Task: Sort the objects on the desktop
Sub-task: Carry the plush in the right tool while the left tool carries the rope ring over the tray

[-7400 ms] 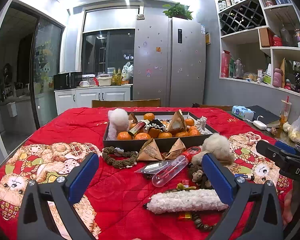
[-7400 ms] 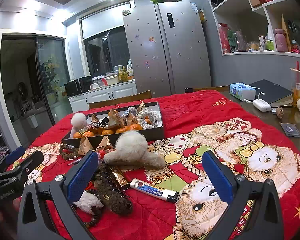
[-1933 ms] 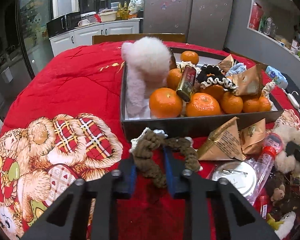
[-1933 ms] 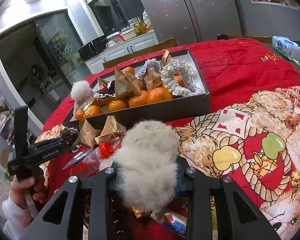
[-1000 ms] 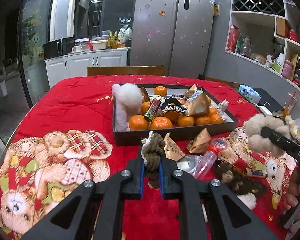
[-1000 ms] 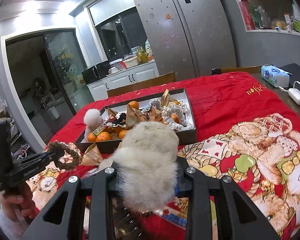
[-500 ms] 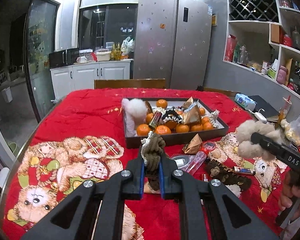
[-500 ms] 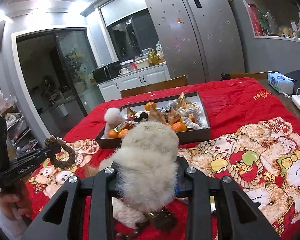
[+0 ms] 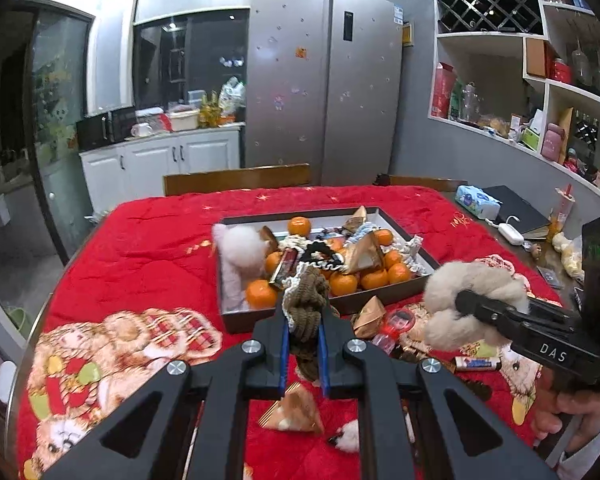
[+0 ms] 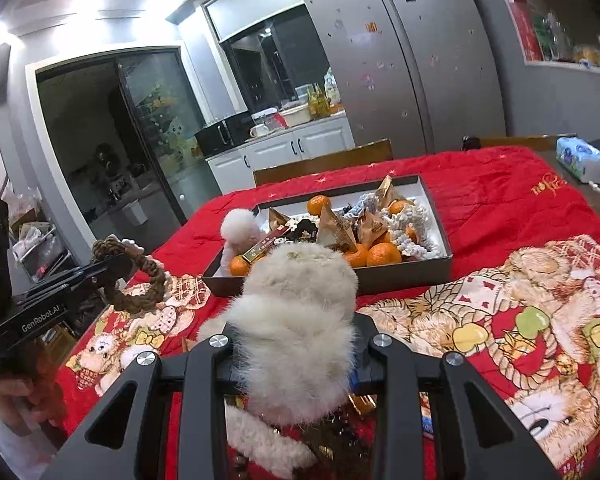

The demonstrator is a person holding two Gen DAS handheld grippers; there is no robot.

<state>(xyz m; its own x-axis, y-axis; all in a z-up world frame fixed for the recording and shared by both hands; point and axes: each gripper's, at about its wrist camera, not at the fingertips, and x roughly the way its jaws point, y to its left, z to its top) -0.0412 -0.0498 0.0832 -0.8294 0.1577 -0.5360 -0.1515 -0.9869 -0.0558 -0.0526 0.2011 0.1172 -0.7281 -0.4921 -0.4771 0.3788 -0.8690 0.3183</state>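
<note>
My left gripper (image 9: pixel 303 314) is shut on a brown braided scrunchie (image 9: pixel 306 294), held in the air in front of the dark tray (image 9: pixel 228 320). The same gripper (image 10: pixel 112 268) shows at the left of the right wrist view, the scrunchie (image 10: pixel 144 284) hanging from its tips. My right gripper (image 10: pixel 298 360) is shut on a fluffy beige scrunchie (image 10: pixel 300 308) that hides its fingertips. In the left wrist view that gripper (image 9: pixel 474 304) holds the fluffy scrunchie (image 9: pixel 448 292) to the right of the tray's near corner. The tray (image 10: pixel 400 276) holds oranges, snack packets and hair ties.
On the red blanket (image 9: pixel 148 248) below the grippers lie a triangular packet (image 9: pixel 294 408), a clear bottle with a red cap (image 9: pixel 396 322) and a small tube (image 9: pixel 476 363). A tissue pack (image 9: pixel 478 202) sits at the far right. A chair back (image 9: pixel 236 178) stands behind the table.
Both grippers have lifted with their scrunchies still gripped, the left one more. The tray and blanket now look farther below. The right gripper has drifted closer to the left view's middle.
</note>
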